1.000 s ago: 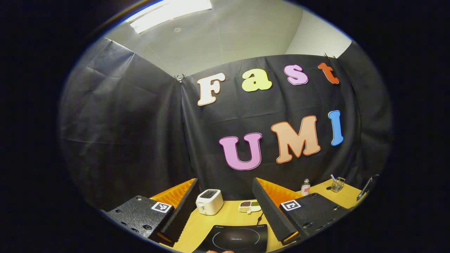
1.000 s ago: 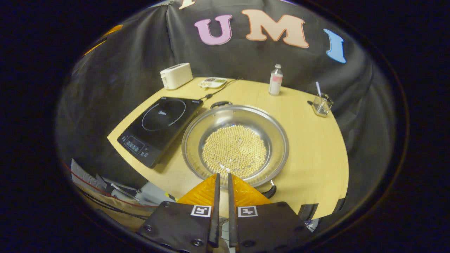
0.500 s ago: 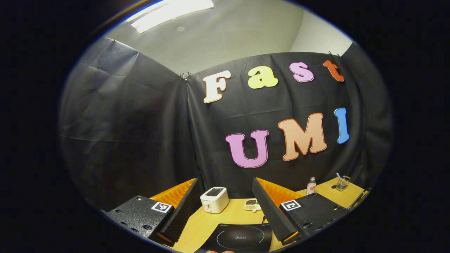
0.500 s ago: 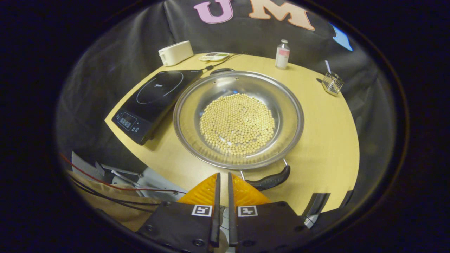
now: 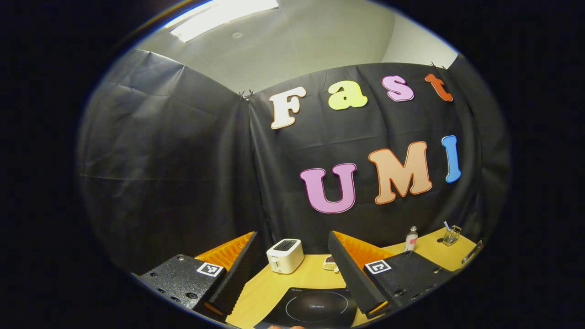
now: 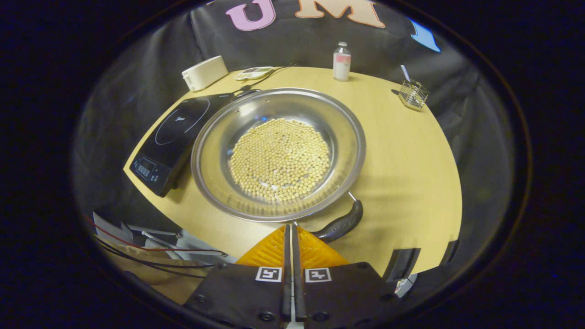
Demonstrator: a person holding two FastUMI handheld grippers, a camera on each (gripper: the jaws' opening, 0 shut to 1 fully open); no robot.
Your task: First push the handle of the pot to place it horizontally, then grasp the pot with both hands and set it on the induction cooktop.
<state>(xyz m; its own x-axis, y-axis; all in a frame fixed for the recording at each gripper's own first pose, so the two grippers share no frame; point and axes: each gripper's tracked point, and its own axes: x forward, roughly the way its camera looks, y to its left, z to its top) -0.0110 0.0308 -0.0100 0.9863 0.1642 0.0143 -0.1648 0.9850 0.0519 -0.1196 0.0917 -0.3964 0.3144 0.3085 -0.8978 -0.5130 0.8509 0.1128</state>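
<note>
Two fingers of the right gripper (image 6: 291, 228) pressed together, empty, beside the pot (image 6: 279, 153) handle (image 6: 340, 224) at five o'clock; left gripper (image 5: 292, 249) fingers spread wide.

Pot (image 6: 279, 155) right of cooktop (image 6: 176, 132), touching.

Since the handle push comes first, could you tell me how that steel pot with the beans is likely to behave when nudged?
The pot is wide, shallow bare metal on a smooth table, so it would probably slide or pivot rather than tip. The loose beans would likely roll and shift if it jerks. Pushing the near handle, set off-centre, should turn it.
</note>
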